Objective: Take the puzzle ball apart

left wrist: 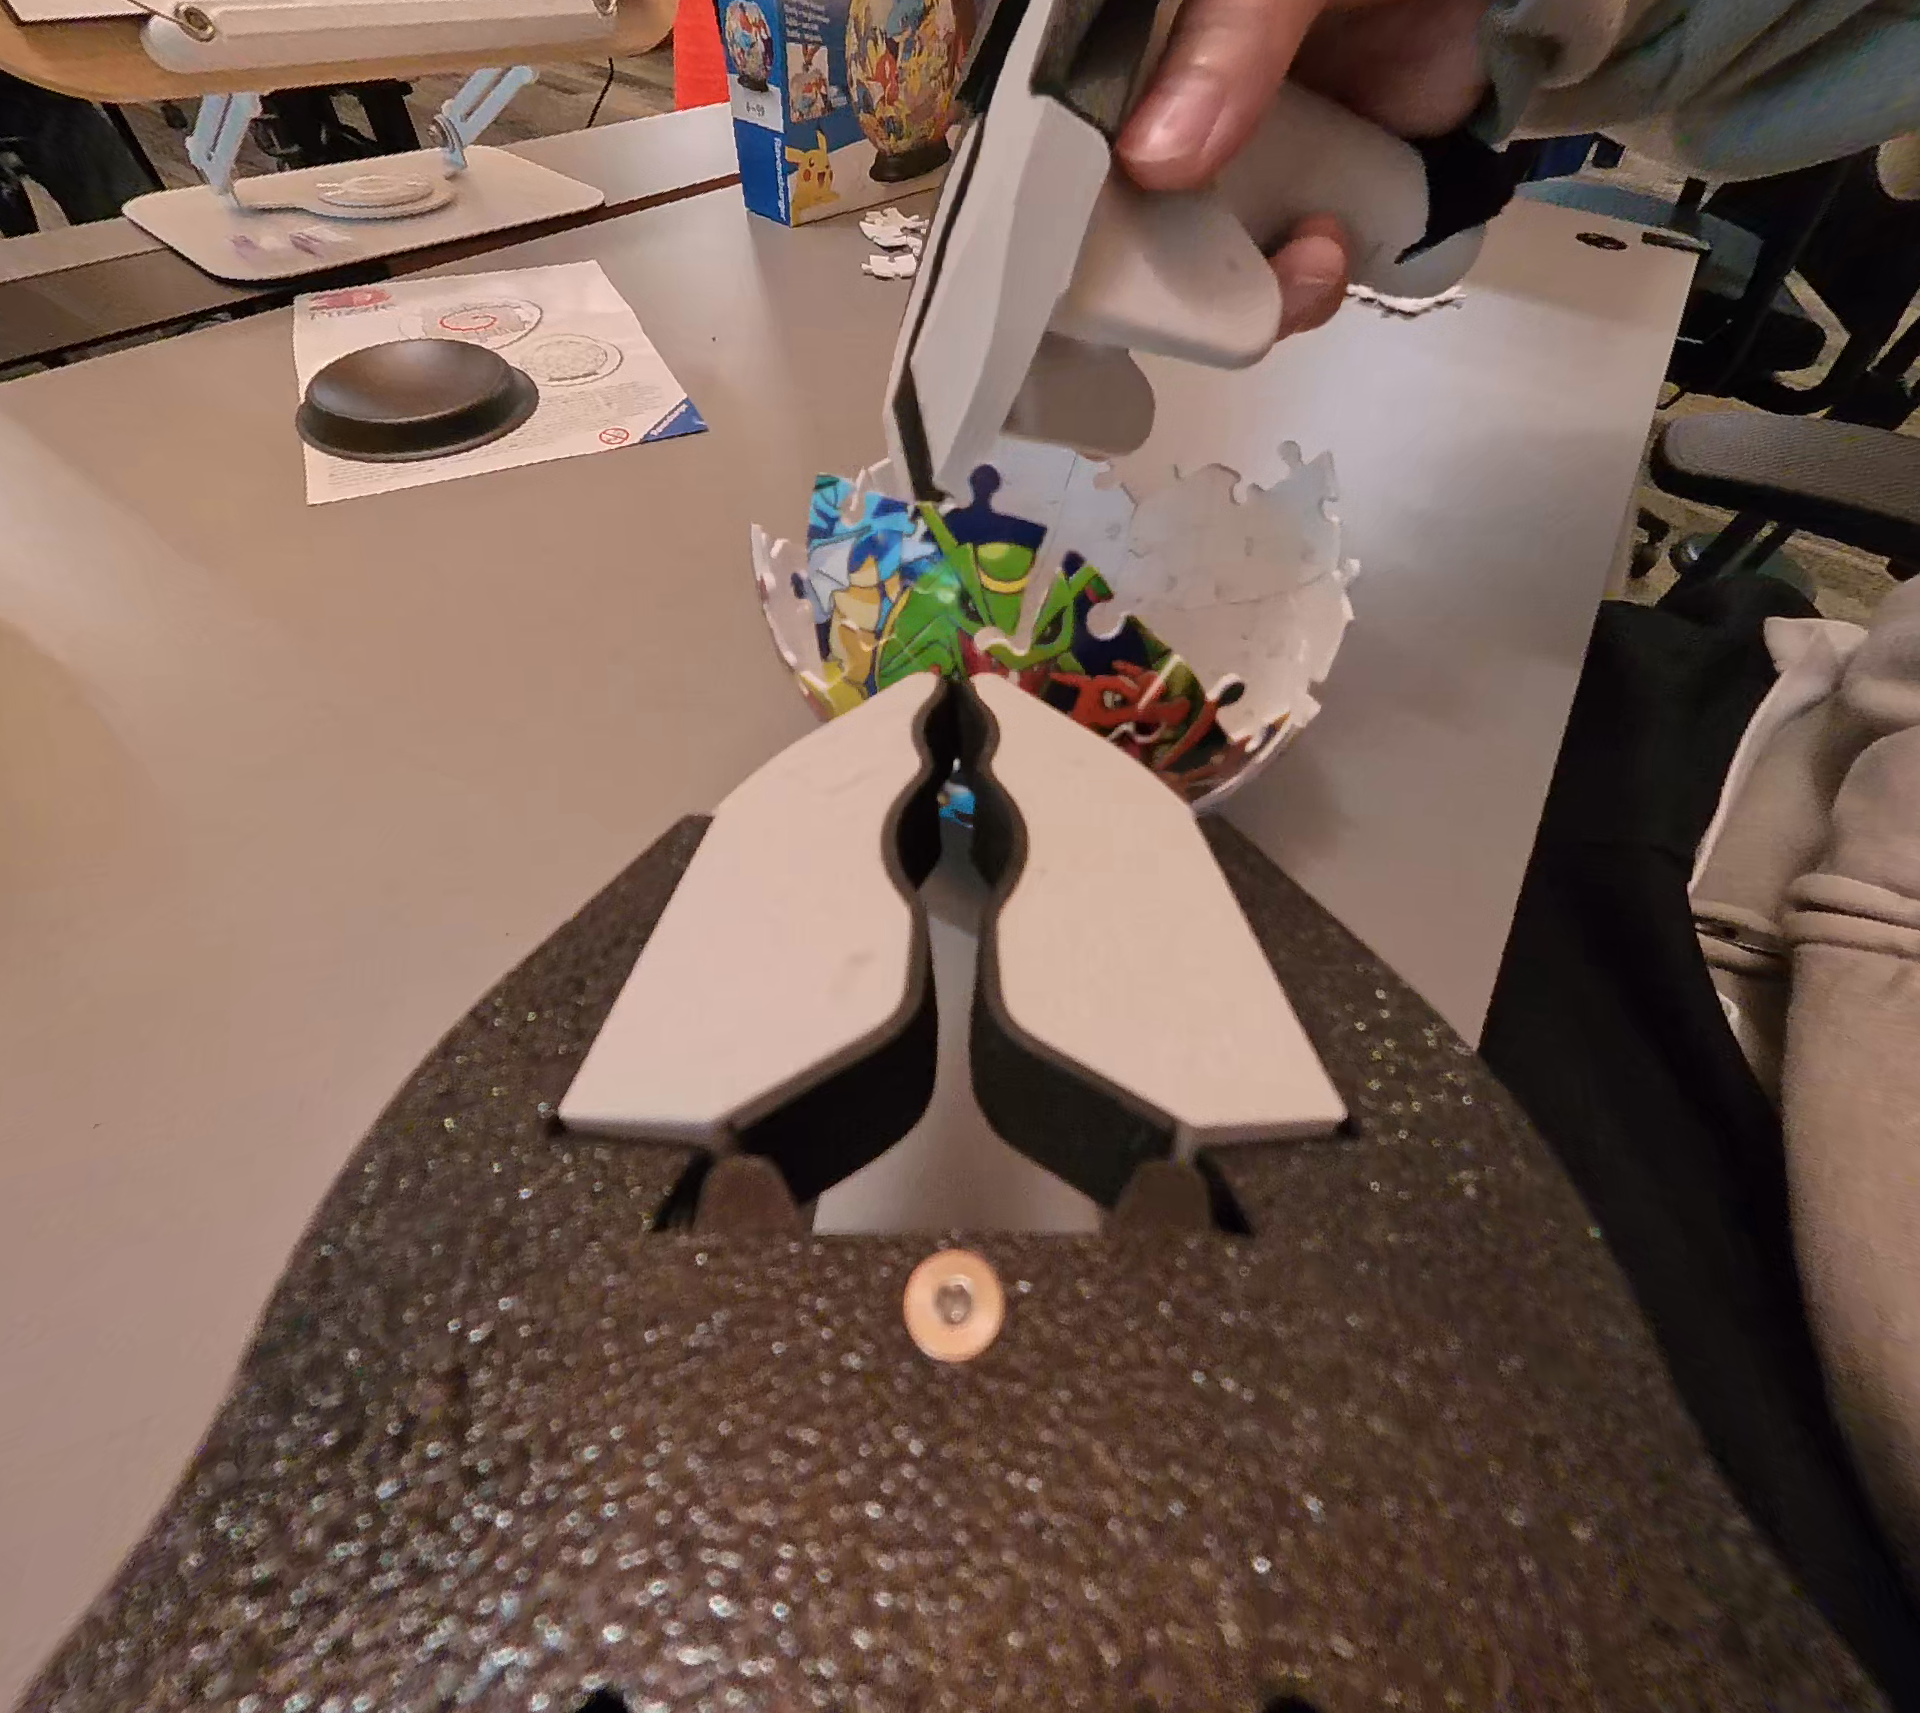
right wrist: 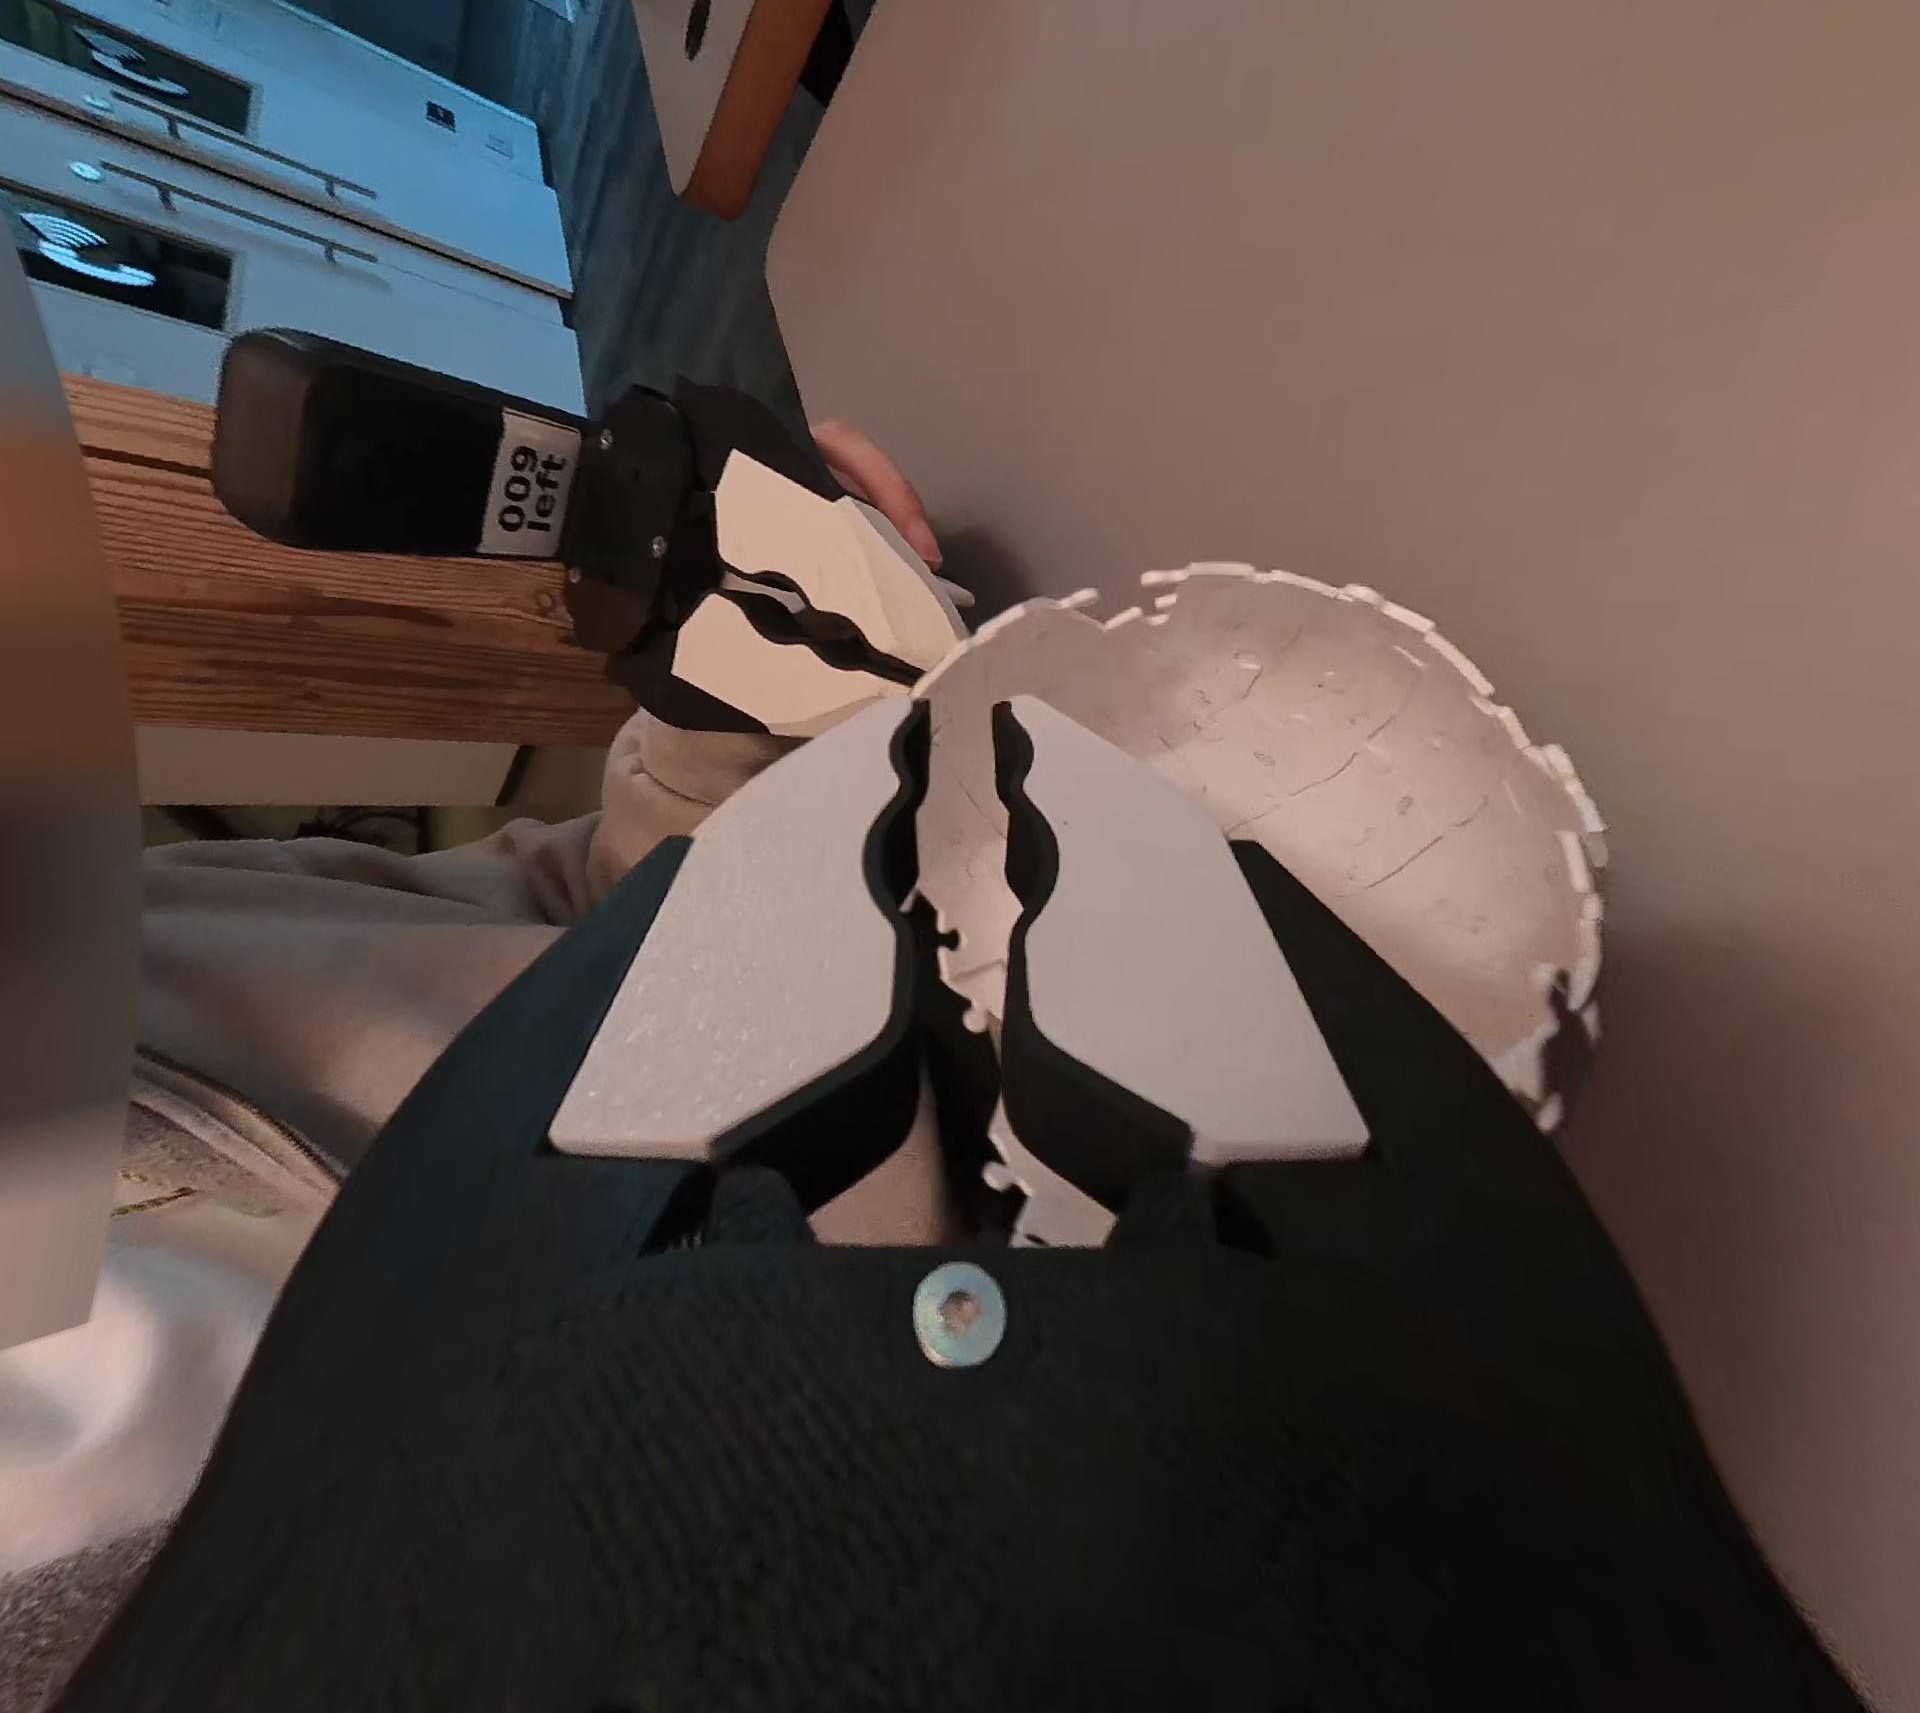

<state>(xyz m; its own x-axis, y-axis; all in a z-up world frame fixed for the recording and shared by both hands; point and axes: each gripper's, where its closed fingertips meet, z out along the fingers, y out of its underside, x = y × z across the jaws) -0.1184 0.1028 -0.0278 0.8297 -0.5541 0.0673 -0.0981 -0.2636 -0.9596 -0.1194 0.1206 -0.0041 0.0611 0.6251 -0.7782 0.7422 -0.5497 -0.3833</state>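
Grey table (left wrist: 416,728) fills most of the left wrist view, with an office blurred out behind it. Biggest thing on it is what's left of the puzzle ball (left wrist: 1049,624), middle of the frame: roughly a half shell now, open side up, printed outside toward the camera and white inside showing on its right. So I'd call it about halfway, the top half is gone and this bowl still has all its pieces locked together.

Upper middle there's the puzzle box (left wrist: 862,1), and a few loose white pieces (left wrist: 894,240) sit right below it. Black stand (left wrist: 416,406) rests on a paper leaflet (left wrist: 499,375) at left.

Left gripper (left wrist: 961,707) has its jaws pinched nearly closed on the shell's near rim. Right gripper (right wrist: 961,718) comes down from the top onto the far rim; its jaws stand a bit apart with the white wall between them, probably gripping it, hard to be sure from that angle.
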